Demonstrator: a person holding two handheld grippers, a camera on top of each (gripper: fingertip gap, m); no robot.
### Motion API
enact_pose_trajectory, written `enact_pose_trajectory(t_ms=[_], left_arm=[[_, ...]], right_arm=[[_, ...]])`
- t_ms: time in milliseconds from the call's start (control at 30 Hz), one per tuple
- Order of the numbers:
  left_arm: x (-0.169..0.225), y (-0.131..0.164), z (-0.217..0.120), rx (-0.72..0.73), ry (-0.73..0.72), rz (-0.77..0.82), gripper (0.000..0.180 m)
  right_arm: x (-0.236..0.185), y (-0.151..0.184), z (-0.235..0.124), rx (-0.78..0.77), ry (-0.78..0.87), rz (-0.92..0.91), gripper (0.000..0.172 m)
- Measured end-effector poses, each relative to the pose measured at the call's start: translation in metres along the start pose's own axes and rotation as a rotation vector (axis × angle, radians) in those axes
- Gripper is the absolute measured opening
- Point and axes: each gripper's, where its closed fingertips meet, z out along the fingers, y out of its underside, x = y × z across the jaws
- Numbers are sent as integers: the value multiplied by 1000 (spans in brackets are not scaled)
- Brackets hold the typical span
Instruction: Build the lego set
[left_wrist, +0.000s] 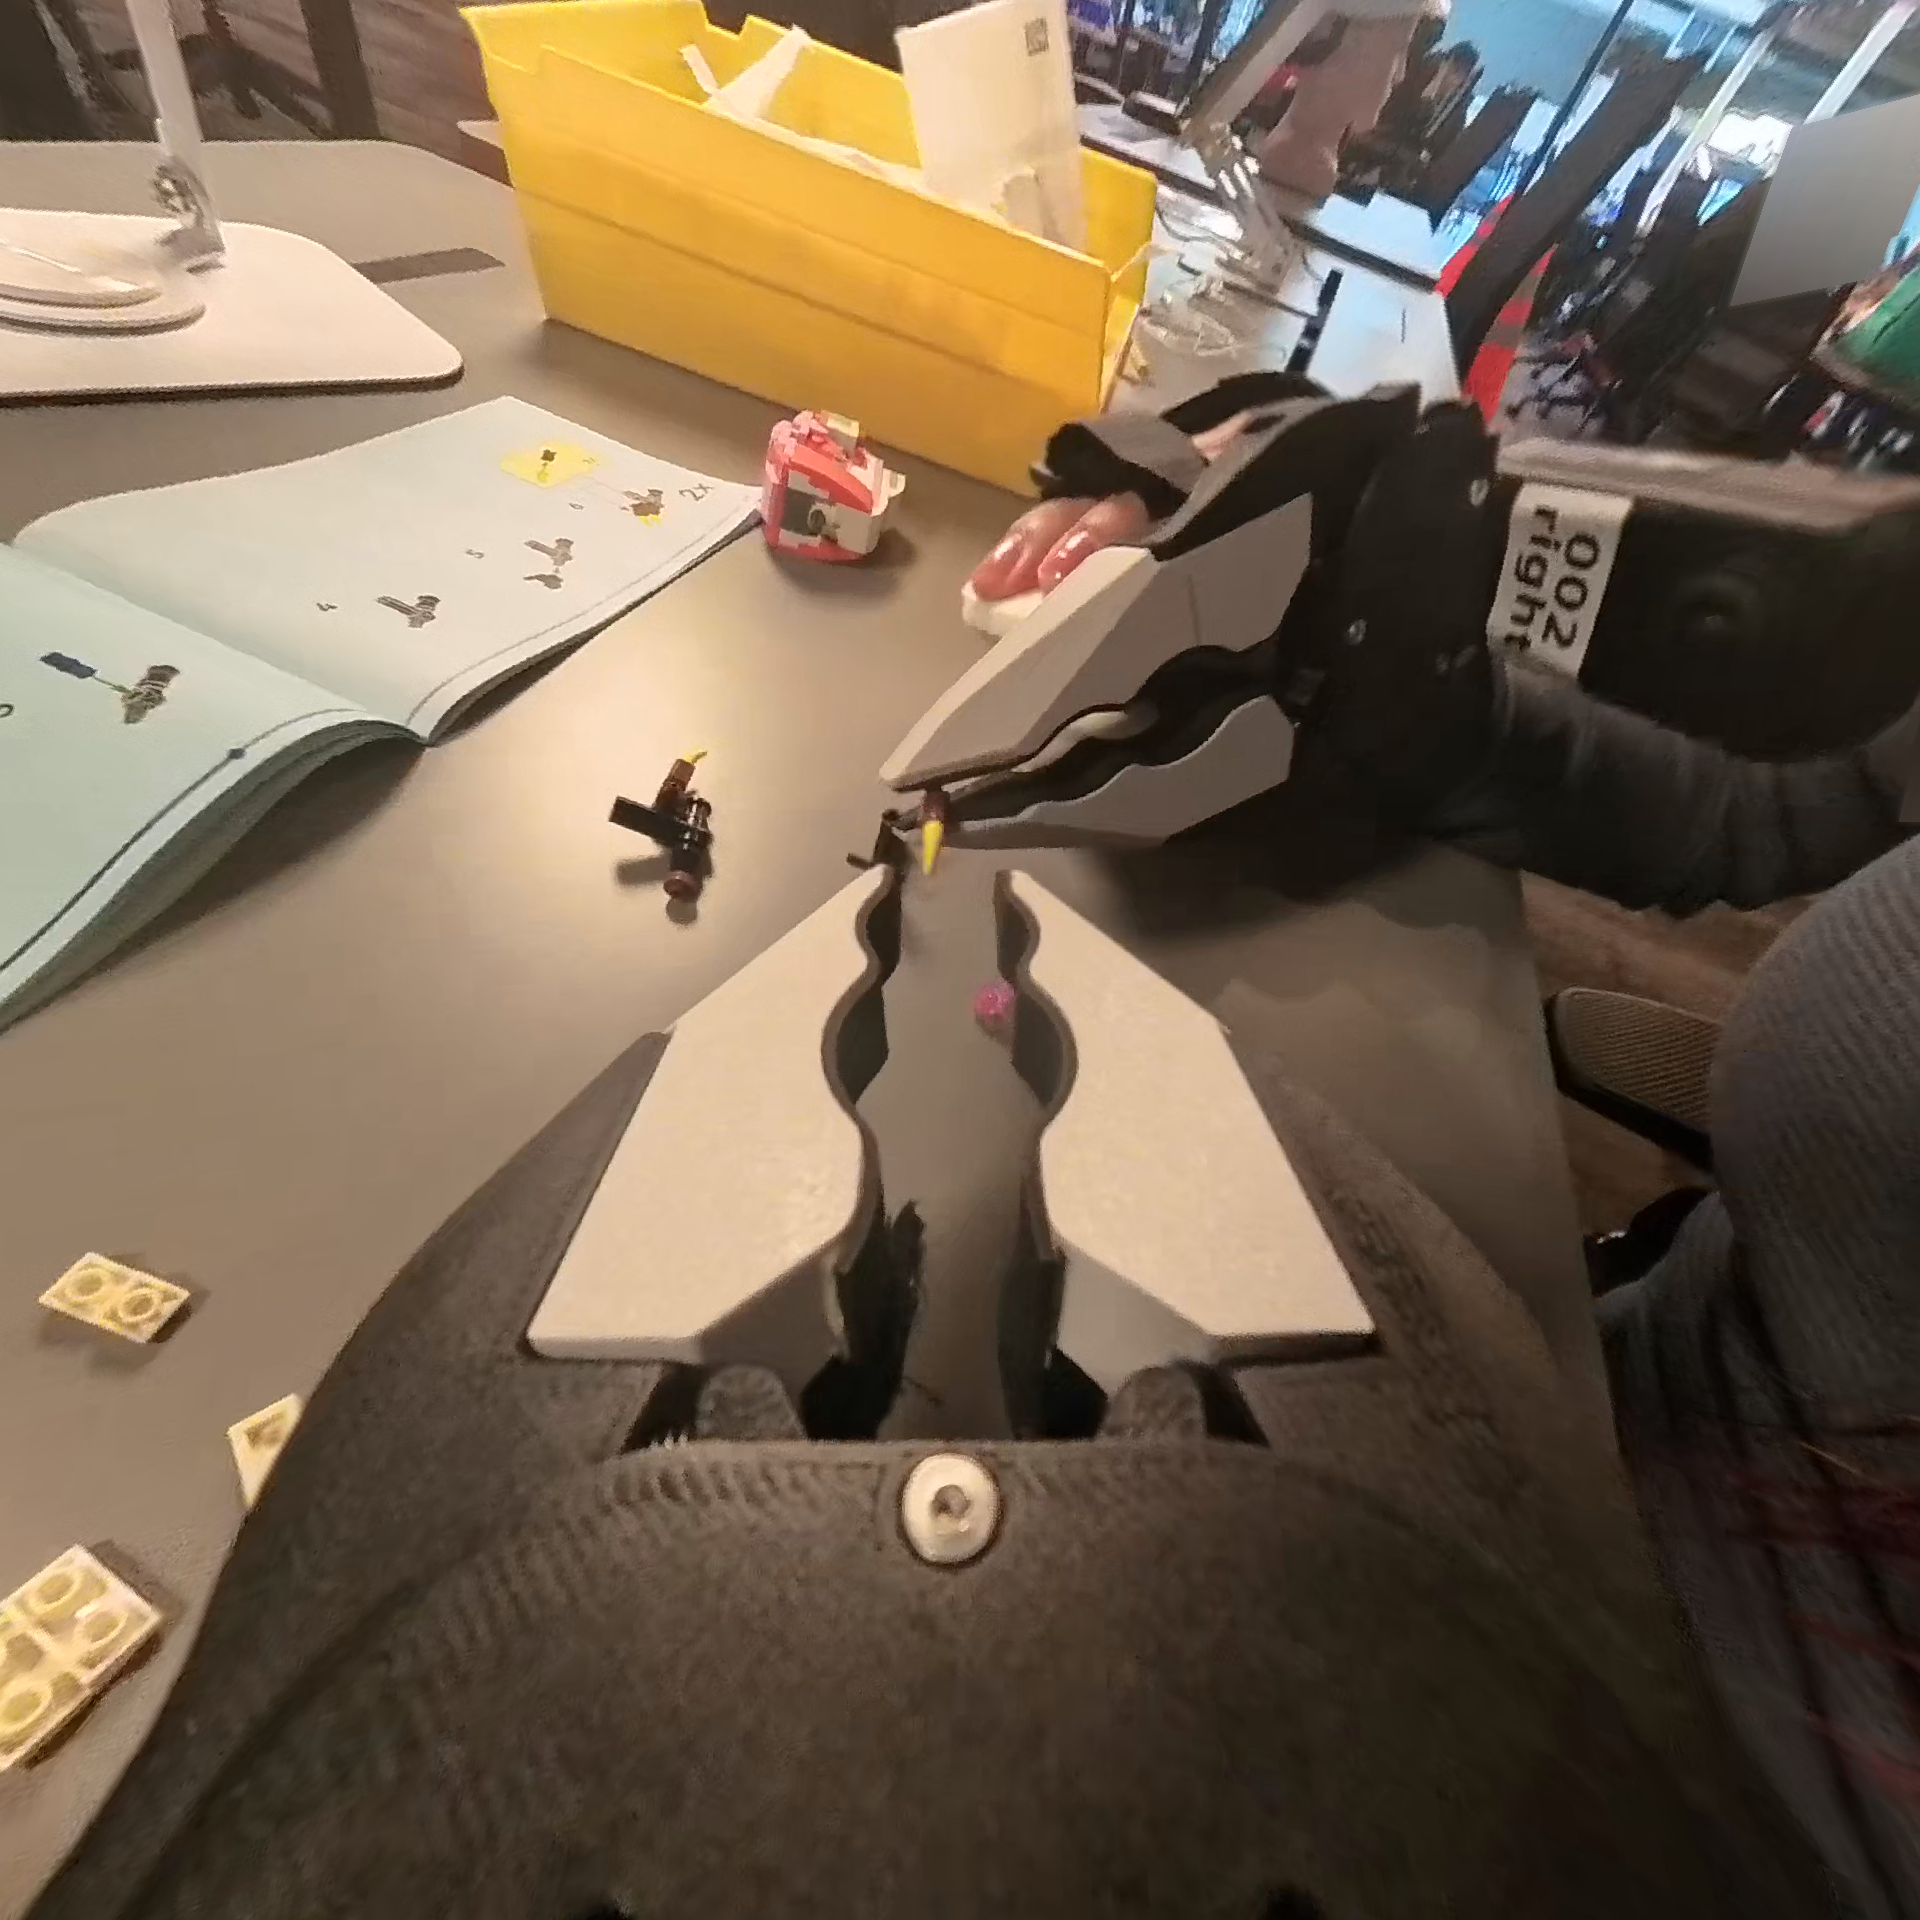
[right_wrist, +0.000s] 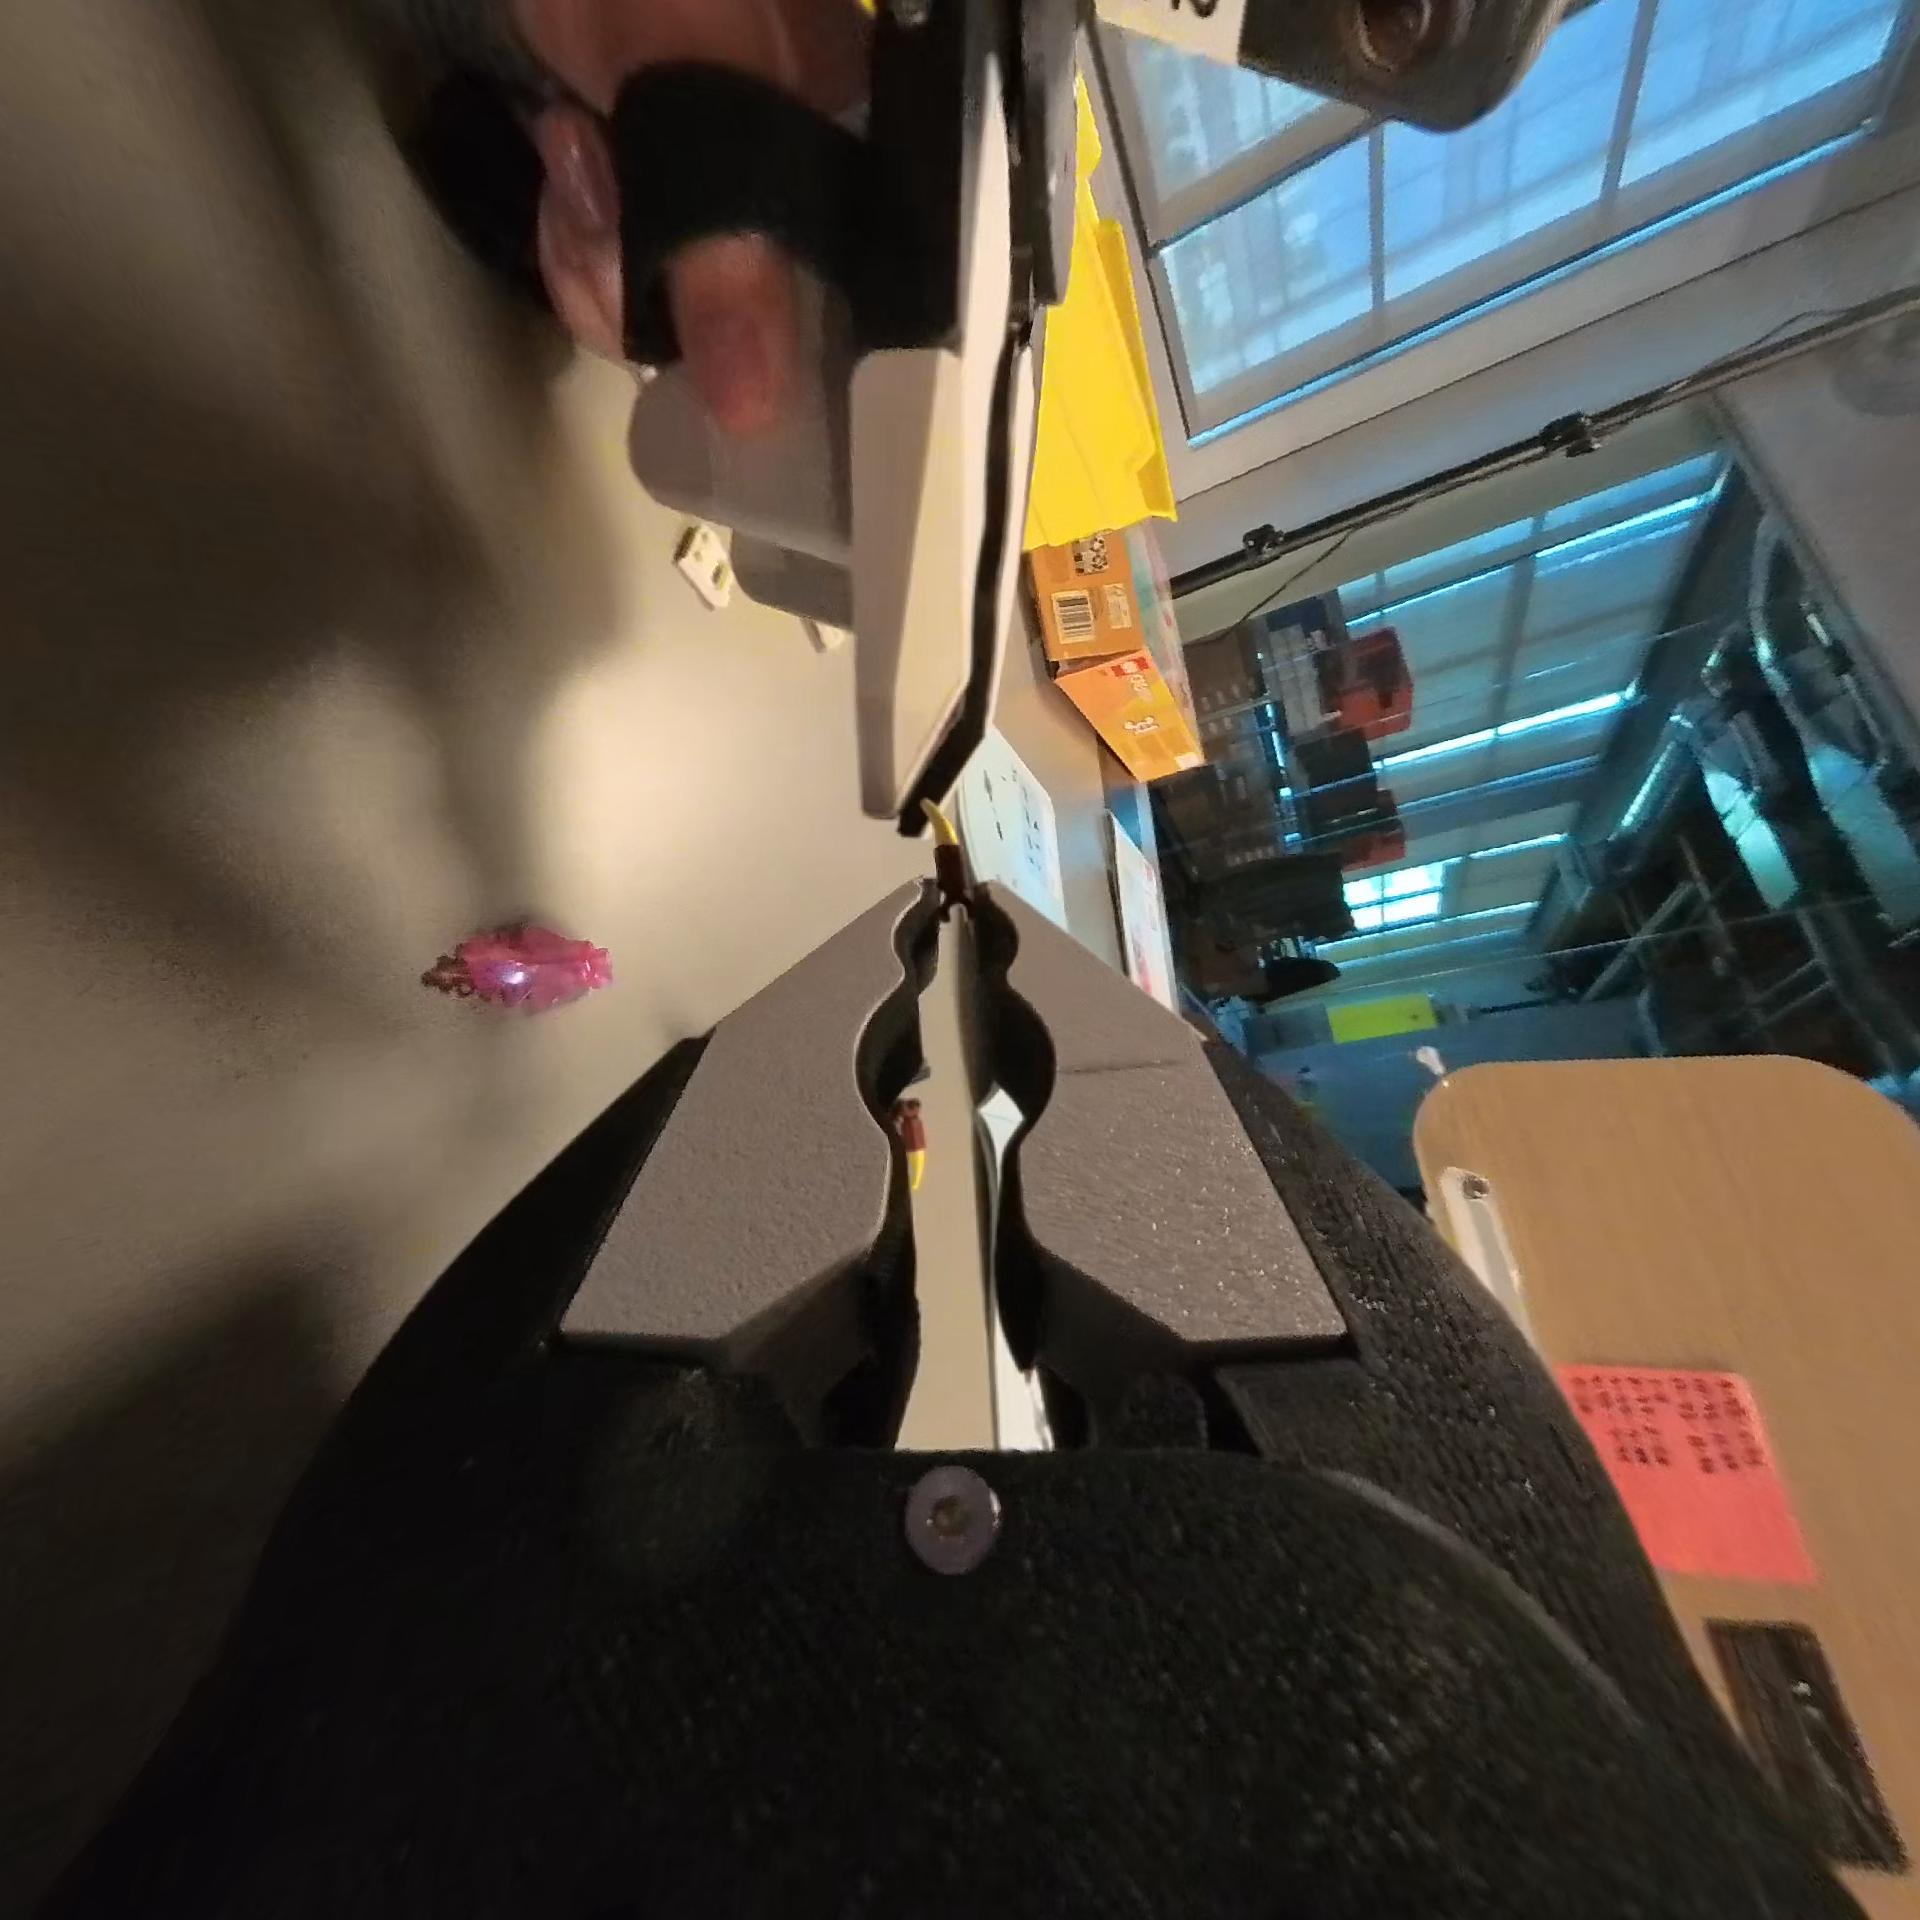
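An open instruction booklet is lying at far left, a small black brick assembly resting beside it. The left gripper is hovering with fingers apart, gripping nothing. The right gripper is pinching a small yellow-tipped brick piece.
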Motion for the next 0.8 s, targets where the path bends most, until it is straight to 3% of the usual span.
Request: enact_pose_trajectory(t_ms=[267, 800], left_arm=[[-7, -9, -8, 77, 9, -85, 9], [-6, -6, -4, 45, -1, -61, 9]], right_arm=[[-4, -1, 0, 3, -12, -21, 4], [-4, 0, 1, -7, -5, -31, 4]])
